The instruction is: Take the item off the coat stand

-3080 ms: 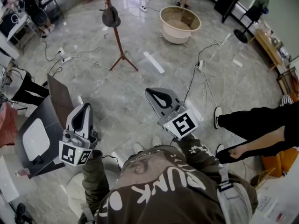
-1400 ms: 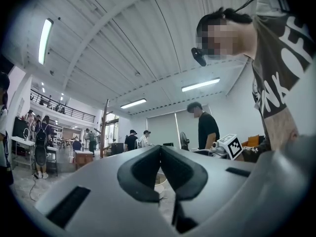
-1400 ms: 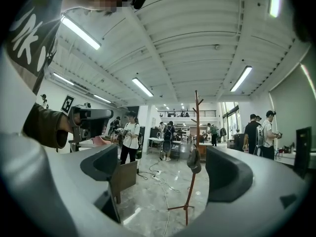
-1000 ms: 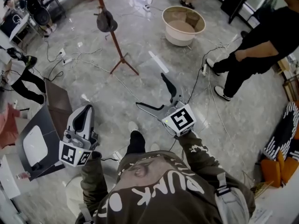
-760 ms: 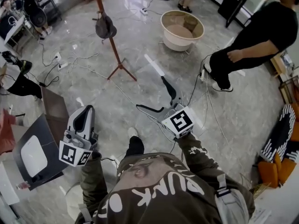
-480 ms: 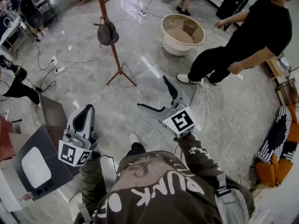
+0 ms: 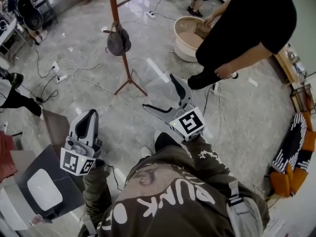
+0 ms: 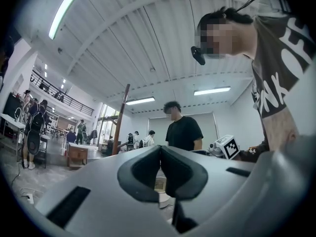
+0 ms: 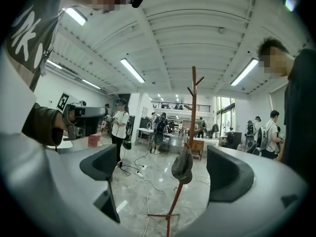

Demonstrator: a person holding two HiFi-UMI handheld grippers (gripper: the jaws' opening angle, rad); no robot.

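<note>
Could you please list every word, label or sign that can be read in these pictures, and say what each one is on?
"PUNK": large white letters on the person's brown top, upside down in the head view.
Small white print on the right sleeve: too small to read.
The left marker cube and the right marker cube: square coded patterns only, no words.

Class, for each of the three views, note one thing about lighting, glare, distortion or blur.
Head view: the polished floor gleams with reflected light, and the wide angle bends the edges. Left gripper view: fisheye with black corners, a glaring strip light, and the left tongs looming oversized. Right gripper view: the same dark vignette; the cap on the coat stand looks sharp.
</note>
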